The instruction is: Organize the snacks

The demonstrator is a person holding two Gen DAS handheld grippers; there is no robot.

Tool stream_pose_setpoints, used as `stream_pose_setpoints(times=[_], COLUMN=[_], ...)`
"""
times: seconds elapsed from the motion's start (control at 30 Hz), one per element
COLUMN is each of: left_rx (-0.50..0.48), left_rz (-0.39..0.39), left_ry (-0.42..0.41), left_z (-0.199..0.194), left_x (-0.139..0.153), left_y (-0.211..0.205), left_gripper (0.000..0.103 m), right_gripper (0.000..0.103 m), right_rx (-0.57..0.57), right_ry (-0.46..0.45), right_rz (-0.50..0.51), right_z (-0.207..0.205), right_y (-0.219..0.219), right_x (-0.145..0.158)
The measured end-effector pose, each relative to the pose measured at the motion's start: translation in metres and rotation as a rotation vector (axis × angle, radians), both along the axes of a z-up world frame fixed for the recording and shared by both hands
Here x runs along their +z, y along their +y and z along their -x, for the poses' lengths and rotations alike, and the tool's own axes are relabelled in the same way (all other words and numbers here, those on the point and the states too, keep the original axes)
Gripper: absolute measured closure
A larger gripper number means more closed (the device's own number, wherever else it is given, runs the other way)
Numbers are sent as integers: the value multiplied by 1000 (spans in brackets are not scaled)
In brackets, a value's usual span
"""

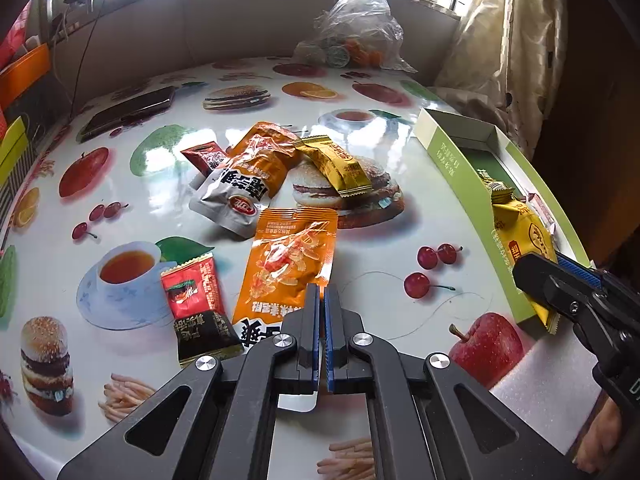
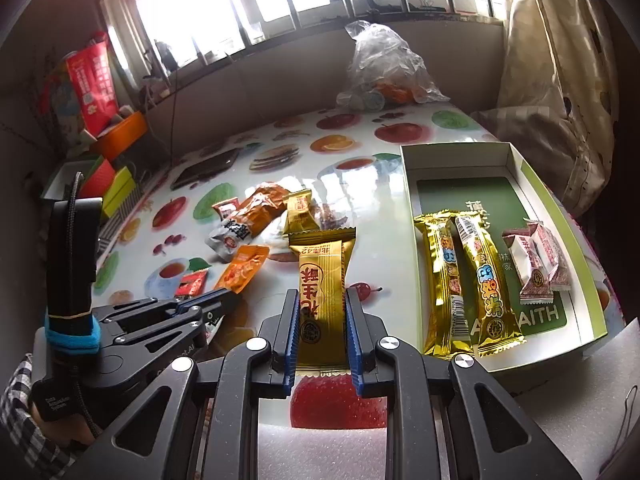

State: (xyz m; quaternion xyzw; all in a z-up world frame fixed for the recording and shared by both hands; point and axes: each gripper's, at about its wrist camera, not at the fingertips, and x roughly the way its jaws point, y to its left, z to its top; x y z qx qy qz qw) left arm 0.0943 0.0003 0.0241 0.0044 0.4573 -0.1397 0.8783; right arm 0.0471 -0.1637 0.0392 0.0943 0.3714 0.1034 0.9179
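Note:
My right gripper (image 2: 322,296) is shut on a gold snack packet (image 2: 322,280) and holds it above the table, left of the green-rimmed box (image 2: 412,168). In the left wrist view the packet (image 1: 524,232) hangs at the box's near wall (image 1: 496,236) by the right gripper (image 1: 532,276). The box holds two gold bars (image 2: 464,280) and pink-white packets (image 2: 538,264). My left gripper (image 1: 322,292) is shut and empty, over the near end of an orange packet (image 1: 286,264). Loose snacks lie mid-table: a red-black packet (image 1: 196,312), a white packet (image 1: 228,200), another gold packet (image 1: 336,164).
A dark phone (image 1: 128,112) lies at the table's far left. A clear plastic bag with fruit (image 1: 356,32) sits at the far edge. Coloured boxes (image 2: 112,176) stand off the left side. White foam (image 1: 536,392) lies at the near right; a curtain (image 1: 504,40) hangs right.

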Motion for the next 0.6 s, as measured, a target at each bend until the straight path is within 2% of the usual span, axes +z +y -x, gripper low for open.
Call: stream_pose_setpoints(times=[0.5, 0.6], left_rx=[-18, -36], left_rz=[62, 100], left_ry=[-71, -73], left_z=[10, 12], left_x=[33, 41], left_y=[-4, -7], left_gripper=[103, 103], right_gripper=[83, 83], right_rx=[-23, -26], right_ry=[-21, -25], right_rz=[-7, -8], right_z=[6, 7], right_y=[-8, -9], right_x=[7, 8])
